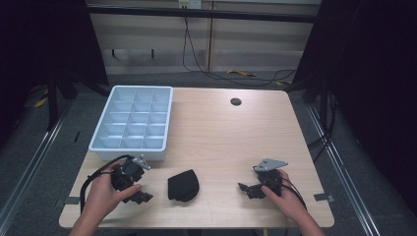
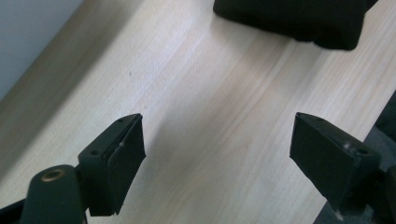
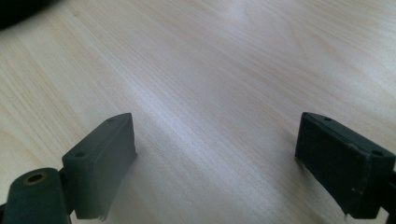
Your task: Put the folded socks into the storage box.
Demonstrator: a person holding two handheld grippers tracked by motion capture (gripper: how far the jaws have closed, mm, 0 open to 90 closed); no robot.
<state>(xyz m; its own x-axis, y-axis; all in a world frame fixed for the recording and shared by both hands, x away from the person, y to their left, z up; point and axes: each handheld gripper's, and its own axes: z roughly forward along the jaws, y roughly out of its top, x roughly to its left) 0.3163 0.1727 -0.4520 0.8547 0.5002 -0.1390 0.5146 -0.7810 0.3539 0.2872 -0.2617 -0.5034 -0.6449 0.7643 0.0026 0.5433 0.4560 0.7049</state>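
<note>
Black folded cloth [image 1: 183,186] flat on table [image 1: 221,137], between both tongs. From left gripper [image 1: 141,195], cloth at 3 o'clock, just beside; from right gripper [image 1: 244,189], at 9 o'clock, farther off. Both sets of jaws wide, empty. Compartment tray [image 1: 133,123] at 11 o'clock.

I see one black pouch [image 1: 183,185], a soft, matte thing with a rounded far side and a flatter near edge, slightly humped rather than flat. It lies closed on the desk [image 1: 221,132] close to the near edge, a little left of that edge's middle, well short of both near corners. In the left gripper view its dark bulk [image 2: 299,21] sits at the top of my picture, resting on the pale wood. Nothing touches it that I can see.
</note>
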